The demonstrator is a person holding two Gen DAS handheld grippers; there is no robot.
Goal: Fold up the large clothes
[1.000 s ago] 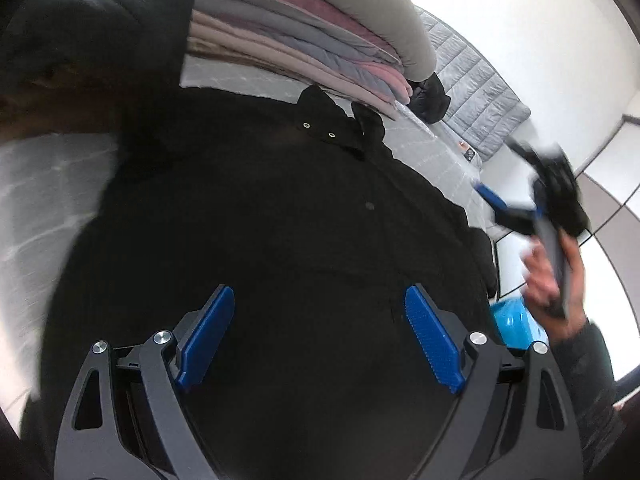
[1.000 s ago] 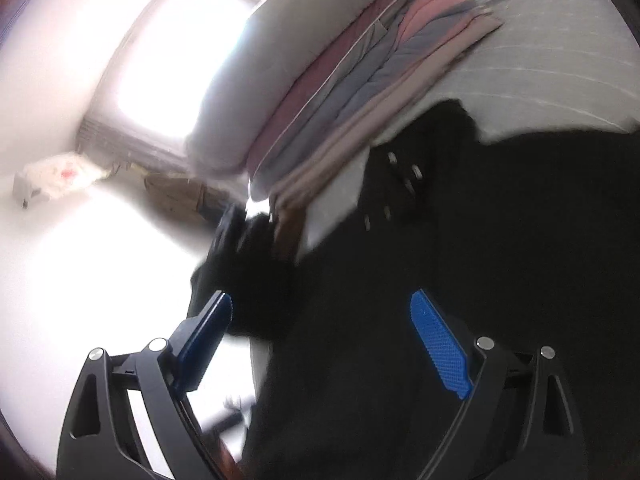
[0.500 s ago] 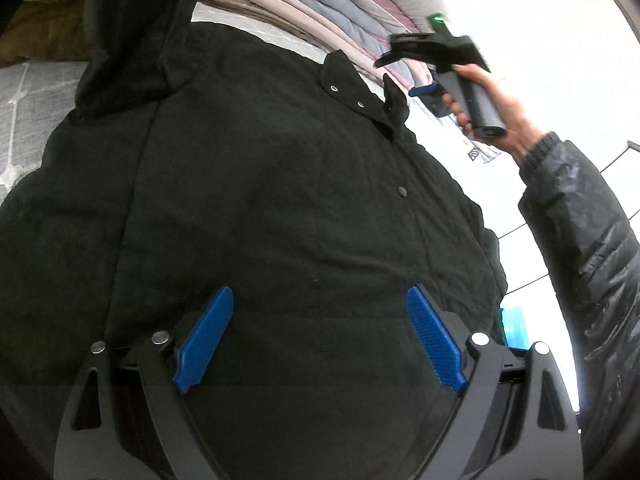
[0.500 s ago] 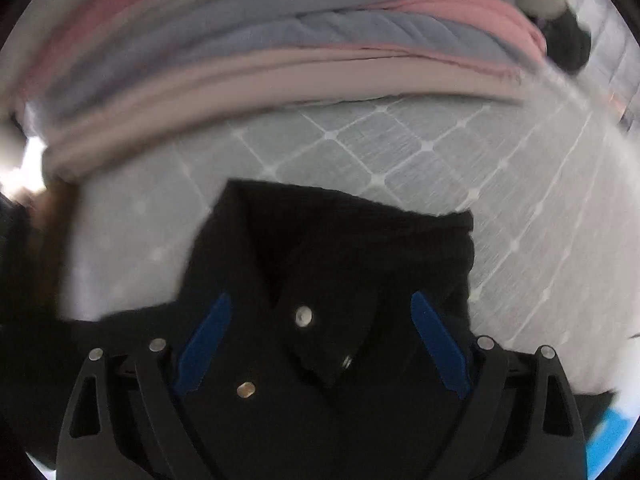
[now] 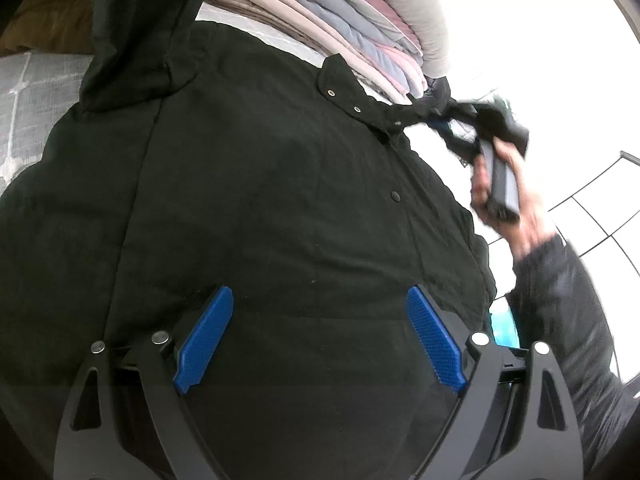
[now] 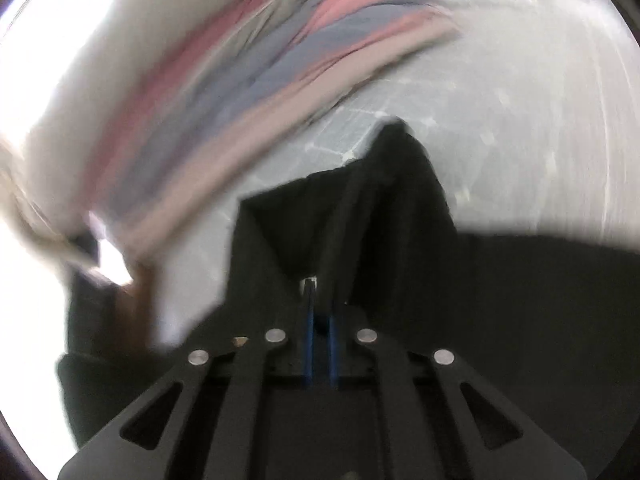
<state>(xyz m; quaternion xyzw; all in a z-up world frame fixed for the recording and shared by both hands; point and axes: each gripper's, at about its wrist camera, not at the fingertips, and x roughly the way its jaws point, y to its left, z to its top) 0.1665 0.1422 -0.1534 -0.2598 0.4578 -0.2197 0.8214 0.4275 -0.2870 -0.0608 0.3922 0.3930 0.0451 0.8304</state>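
Note:
A large black hooded jacket lies spread on a grey quilted bed, its hood at the upper left. My left gripper hovers open over the jacket's lower body, with only fabric under its blue pads. At the right of the left wrist view a hand holds my right gripper, which has the jacket's snap-button collar pulled taut. In the right wrist view, my right gripper is shut on the black collar fabric; that view is motion-blurred.
A stack of folded pink, grey and beige bedding lies along the far side of the bed, also blurred as the bedding stack. A brown cloth sits at the upper left. A dark padded sleeve fills the right edge, with a blue object beside it.
My right gripper came down onto the collar and went from open to shut on it, drawing the collar to the right. My left gripper sank slightly and stayed open.

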